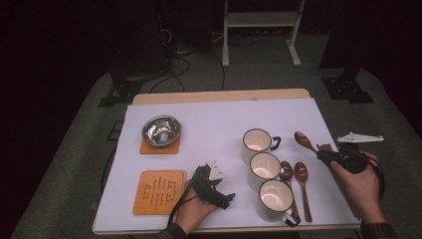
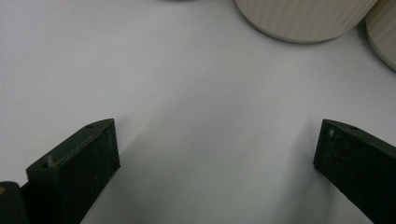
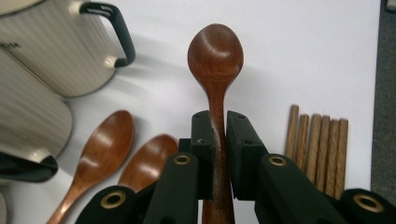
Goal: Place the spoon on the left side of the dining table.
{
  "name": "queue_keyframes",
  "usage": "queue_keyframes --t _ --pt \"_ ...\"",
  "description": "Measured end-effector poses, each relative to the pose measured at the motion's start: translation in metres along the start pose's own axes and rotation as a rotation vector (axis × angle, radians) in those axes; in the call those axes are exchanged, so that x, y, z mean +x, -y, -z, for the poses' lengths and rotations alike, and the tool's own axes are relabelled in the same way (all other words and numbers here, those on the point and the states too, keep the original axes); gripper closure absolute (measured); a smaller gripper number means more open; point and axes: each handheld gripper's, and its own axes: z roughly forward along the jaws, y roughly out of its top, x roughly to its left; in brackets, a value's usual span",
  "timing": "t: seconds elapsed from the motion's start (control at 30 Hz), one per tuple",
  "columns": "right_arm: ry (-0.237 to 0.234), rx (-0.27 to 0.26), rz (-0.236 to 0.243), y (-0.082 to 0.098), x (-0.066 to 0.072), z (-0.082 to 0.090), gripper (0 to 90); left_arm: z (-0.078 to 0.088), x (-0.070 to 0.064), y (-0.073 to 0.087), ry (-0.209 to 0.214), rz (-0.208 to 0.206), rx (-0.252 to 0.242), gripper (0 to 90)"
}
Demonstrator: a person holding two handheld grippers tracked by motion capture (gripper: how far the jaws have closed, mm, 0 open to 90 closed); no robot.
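Observation:
My right gripper [image 3: 215, 128] is shut on the handle of a brown wooden spoon [image 3: 215, 58], whose bowl sticks out past the jaws and hangs above the white sheet. From above, that spoon [image 1: 302, 140] and right gripper [image 1: 324, 155] are right of the three cream mugs [image 1: 264, 167]. Two more wooden spoons [image 1: 301, 175] lie flat beside the mugs. My left gripper [image 1: 225, 198] rests low near the table's front, open, with bare white sheet between its pads [image 2: 88, 154]; two mug bases [image 2: 303, 18] lie ahead of it.
A steel bowl [image 1: 161, 130] sits on a wooden coaster at the back left, and a slotted wooden trivet [image 1: 159, 191] lies at the front left. Several wooden sticks [image 3: 317, 140] lie by the sheet's right edge [image 3: 377, 93].

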Motion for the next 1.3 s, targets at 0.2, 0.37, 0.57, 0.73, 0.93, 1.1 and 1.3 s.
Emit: queue_keyframes --t 0.2,0.37,0.57,0.73,0.93,1.1,1.3 --pt "-0.008 -0.005 0.018 -0.011 0.005 -0.003 81.0 0.000 0.000 0.000 0.001 0.005 -0.002 0.0" --pt "-0.017 -0.009 0.026 -0.019 0.009 -0.007 81.0 0.000 0.000 0.000 0.000 0.003 -0.001 0.0" --pt "-0.024 -0.014 0.034 -0.028 0.012 -0.011 81.0 0.000 0.000 0.000 0.001 0.006 -0.005 0.0" --pt "-0.034 -0.018 0.038 -0.035 0.013 -0.014 80.9 0.000 0.000 0.000 0.001 0.007 -0.005 0.0" --pt "-0.046 -0.032 0.045 -0.045 0.017 -0.016 81.0 0.000 0.000 0.000 0.000 0.006 -0.005 0.0" --pt "-0.059 -0.036 0.054 -0.053 0.021 -0.018 81.0 0.000 0.000 0.000 0.001 0.005 -0.004 0.0" --pt "-0.071 -0.044 0.067 -0.061 0.026 -0.021 81.0 0.000 0.000 0.000 0.000 0.003 -0.003 0.0"
